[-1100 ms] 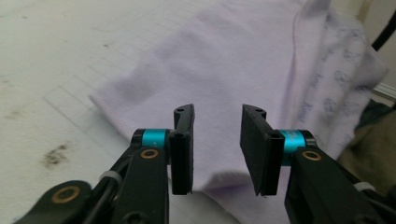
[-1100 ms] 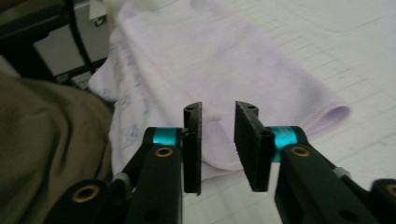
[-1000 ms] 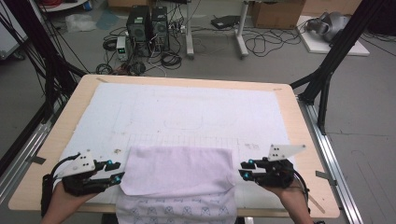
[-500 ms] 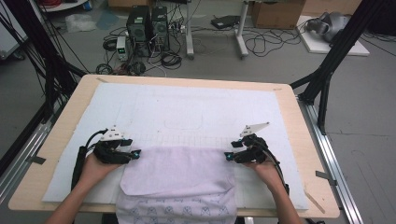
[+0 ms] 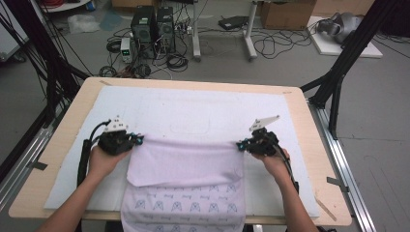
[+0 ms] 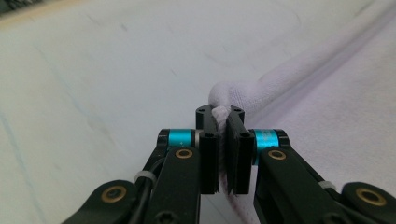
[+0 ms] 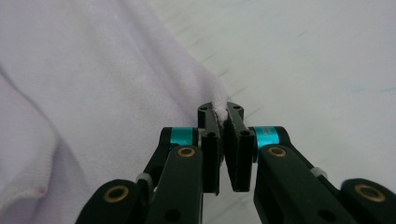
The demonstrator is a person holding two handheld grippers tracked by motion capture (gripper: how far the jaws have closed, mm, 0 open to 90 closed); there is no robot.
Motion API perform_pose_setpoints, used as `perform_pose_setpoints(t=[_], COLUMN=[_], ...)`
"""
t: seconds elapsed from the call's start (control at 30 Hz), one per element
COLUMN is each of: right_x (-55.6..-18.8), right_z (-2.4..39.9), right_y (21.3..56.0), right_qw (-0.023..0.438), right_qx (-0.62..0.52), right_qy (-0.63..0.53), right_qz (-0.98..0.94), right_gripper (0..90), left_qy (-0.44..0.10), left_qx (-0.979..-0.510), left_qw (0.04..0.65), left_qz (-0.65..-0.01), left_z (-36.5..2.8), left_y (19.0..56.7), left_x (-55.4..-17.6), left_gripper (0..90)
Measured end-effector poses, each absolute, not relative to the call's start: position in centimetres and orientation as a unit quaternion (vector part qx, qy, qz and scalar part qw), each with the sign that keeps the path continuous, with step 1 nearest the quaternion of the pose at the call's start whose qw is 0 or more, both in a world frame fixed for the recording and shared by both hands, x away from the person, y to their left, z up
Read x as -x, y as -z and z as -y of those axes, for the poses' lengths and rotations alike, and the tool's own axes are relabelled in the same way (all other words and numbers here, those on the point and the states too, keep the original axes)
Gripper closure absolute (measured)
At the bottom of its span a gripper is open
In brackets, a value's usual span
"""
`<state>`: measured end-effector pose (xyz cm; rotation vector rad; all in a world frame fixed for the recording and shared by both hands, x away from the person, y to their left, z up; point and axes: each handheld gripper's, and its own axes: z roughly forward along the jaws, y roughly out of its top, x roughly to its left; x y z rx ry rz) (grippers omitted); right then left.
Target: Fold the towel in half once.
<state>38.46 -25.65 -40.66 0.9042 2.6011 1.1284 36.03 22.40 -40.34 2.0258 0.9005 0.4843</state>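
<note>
A pale lilac towel (image 5: 186, 166) with a blue printed pattern on its lower part lies folded on the white mat (image 5: 203, 113); its front end hangs over the table's near edge. My left gripper (image 5: 138, 139) is shut on the towel's far left corner (image 6: 219, 111), its jaws having just closed on the cloth. At the far right corner (image 7: 219, 108) my right gripper (image 5: 240, 144) is shut on the towel too, jaws just closed. The folded edge (image 5: 188, 141) stretches straight between both grippers.
The mat covers most of a wooden table (image 5: 309, 125). Black frame posts (image 5: 338, 72) stand at the table's right and left. Computer cases (image 5: 152, 24), cables and desk legs sit on the floor beyond the far edge.
Both grippers have moved away from me up the mat, taking the towel's folded edge farther up, and their jaws have closed on its two corners.
</note>
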Motion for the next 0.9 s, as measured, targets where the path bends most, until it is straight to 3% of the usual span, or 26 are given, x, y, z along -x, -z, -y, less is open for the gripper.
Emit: perform_pose_setpoints(t=[0.27,0.37,0.43,0.5,0.57,0.63,0.7,0.9], right_x=[-43.9,-46.1,-46.5,-47.1,-46.9,-46.7,-45.5,-43.0], right_z=[26.2,26.5,26.5,26.6,26.5,26.3,26.0,25.0], right_y=[36.1,33.2,33.1,33.8,35.8,36.5,37.5,40.0], right_qw=[0.119,0.134,0.135,0.133,0.114,0.104,0.122,0.075], right_qx=[-0.327,-0.327,-0.325,-0.344,-0.361,-0.36,-0.351,-0.325], right_qy=[-0.388,-0.406,-0.41,-0.404,-0.384,-0.378,-0.378,-0.37], right_qz=[-0.854,-0.843,-0.841,-0.837,-0.842,-0.847,-0.848,-0.867], right_gripper=[86.0,85.5,82.6,68.3,59.1,57.5,57.3,57.2], left_qy=[-0.259,-0.266,-0.259,-0.254,-0.24,-0.224,-0.207,-0.169], left_qx=[-0.789,-0.782,-0.782,-0.786,-0.785,-0.787,-0.792,-0.816], left_qw=[0.421,0.424,0.421,0.406,0.411,0.416,0.418,0.421], left_qz=[-0.365,-0.372,-0.379,-0.392,-0.396,-0.397,-0.394,-0.359], left_z=[-20.9,-20.9,-20.9,-21.4,-22.2,-23.0,-23.4,-23.0], left_y=[34.1,32.2,32.5,33.5,34.7,36.0,37.1,39.7], left_x=[-43.0,-44.8,-45.3,-45.3,-44.7,-44.0,-43.2,-40.5], left_gripper=[85.4,84.9,82.9,68.2,61.3,60.5,57.5,56.4])
